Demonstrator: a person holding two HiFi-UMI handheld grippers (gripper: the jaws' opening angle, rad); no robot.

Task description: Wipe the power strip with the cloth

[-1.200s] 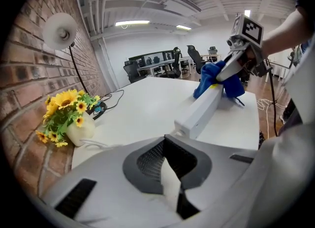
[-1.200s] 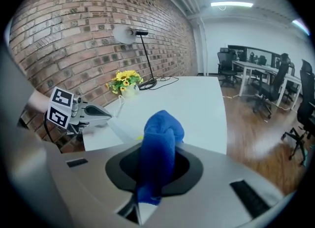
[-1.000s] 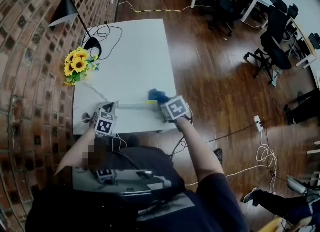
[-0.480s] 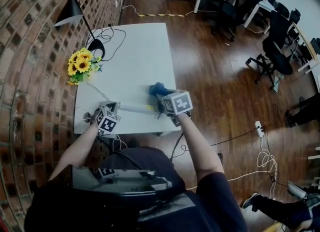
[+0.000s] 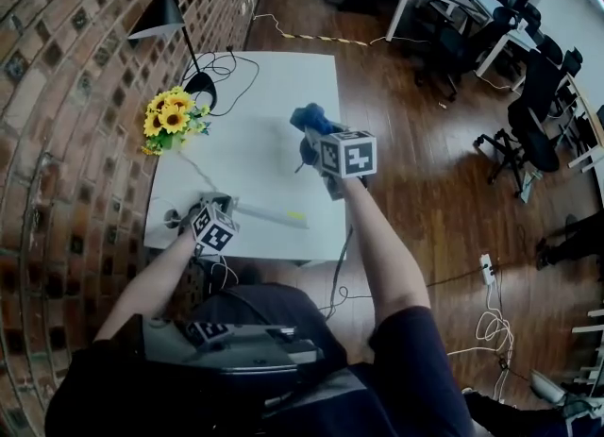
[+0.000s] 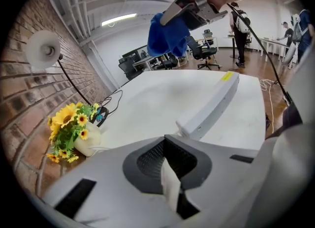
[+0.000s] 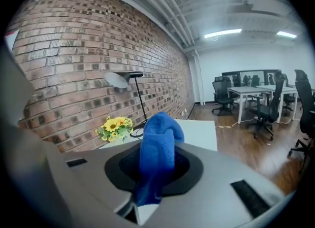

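The white power strip [image 5: 269, 215] with a yellow end lies along the near edge of the white table [image 5: 274, 86]. In the left gripper view the power strip [image 6: 211, 105] stretches away from my left gripper [image 6: 170, 188]. The left gripper [image 5: 209, 210] is at the strip's left end, jaws shut, and the strip's near end is hidden behind its body. My right gripper [image 5: 311, 145] hangs above the middle of the table, shut on the blue cloth [image 5: 310, 120], clear of the strip. The cloth [image 7: 156, 154] stands bunched up out of the right gripper [image 7: 142, 200].
A vase of sunflowers [image 5: 170, 122] and a black desk lamp [image 5: 174, 22] with looped cables [image 5: 226, 65] stand along the brick wall [image 5: 66, 142] on the left. To the right, the table ends above a wooden floor with office chairs [image 5: 538, 133] and loose cords.
My right gripper has lifted off the strip's right end and moved up and away over the table, taking the blue cloth along. The left gripper has stayed at the strip's left end.
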